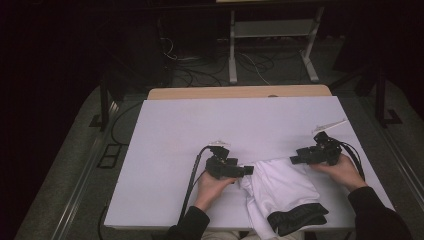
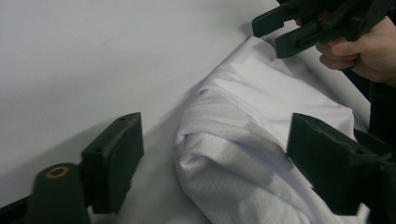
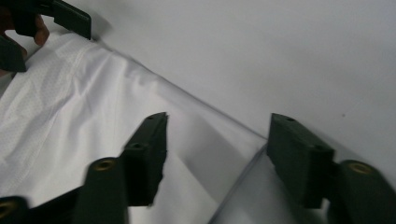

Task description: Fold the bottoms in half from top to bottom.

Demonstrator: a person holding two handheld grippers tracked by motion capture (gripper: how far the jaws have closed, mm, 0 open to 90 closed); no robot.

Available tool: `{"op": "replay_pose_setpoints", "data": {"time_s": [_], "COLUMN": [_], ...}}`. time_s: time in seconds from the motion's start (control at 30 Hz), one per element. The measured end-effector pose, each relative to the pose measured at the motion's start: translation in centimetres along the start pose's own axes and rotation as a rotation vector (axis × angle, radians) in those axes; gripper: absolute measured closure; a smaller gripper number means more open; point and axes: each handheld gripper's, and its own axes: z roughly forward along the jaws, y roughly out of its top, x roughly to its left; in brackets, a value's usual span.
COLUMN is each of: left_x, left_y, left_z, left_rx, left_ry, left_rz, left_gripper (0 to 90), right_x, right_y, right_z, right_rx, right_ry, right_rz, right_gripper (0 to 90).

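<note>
While a crumpled white mesh-and-smooth fabric garment is lying at the white desk's near edge, both tools, left and right, are hovering spread at its upper corners, likely needing to pinch next.

A white-covered surface with a wooden strip bare along its far edge carries a crumpled white garment, black-trimmed, lying at five o'clock near the front edge.
</note>
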Motion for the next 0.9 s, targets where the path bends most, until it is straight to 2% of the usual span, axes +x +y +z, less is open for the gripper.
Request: {"op": "replay_pose_setpoints", "data": {"time_s": [0.07,0.2,0.3,0.43,0.53,0.63,0.8,0.9], "left_x": [0.0,0.1,0.1,0.3,0.4,0.4,-0.2,-0.7], "left_y": [0.0,-0.1,-0.2,-0.2,-0.2,-0.2,-0.1,0.0], "left_z": [0.1,0.4,0.5,0.6,0.9,1.0,0.4,-0.1], "left_rx": [0.008,0.022,0.024,0.025,0.031,0.033,0.020,0.005], "left_ry": [0.001,-0.033,-0.032,-0.034,-0.051,-0.051,-0.029,-0.026], "left_rz": [-0.002,-0.002,-0.001,-0.005,-0.013,-0.001,0.051,0.076], "left_gripper": [25.5,37.8,46.4,58.9,70.4,77.8,79.9,80.0], "right_x": [-0.1,-0.2,0.0,0.2,0.0,-0.2,-0.3,-0.2], "right_y": [-0.2,-0.3,-0.2,-0.2,-0.2,-0.2,-0.1,0.0], "right_z": [0.1,0.1,0.3,0.5,0.5,0.4,0.1,-0.3], "right_rx": [0.014,0.015,0.015,0.008,0.003,0.004,0.002,-0.022], "right_ry": [-0.016,-0.037,-0.056,-0.089,-0.087,-0.072,-0.056,-0.043], "right_rz": [-0.018,-0.038,-0.055,-0.077,-0.051,-0.022,0.010,0.022], "right_gripper": [46.4,55.6,60.4,75.2,85.1,87.6,88.3,88.5]}}
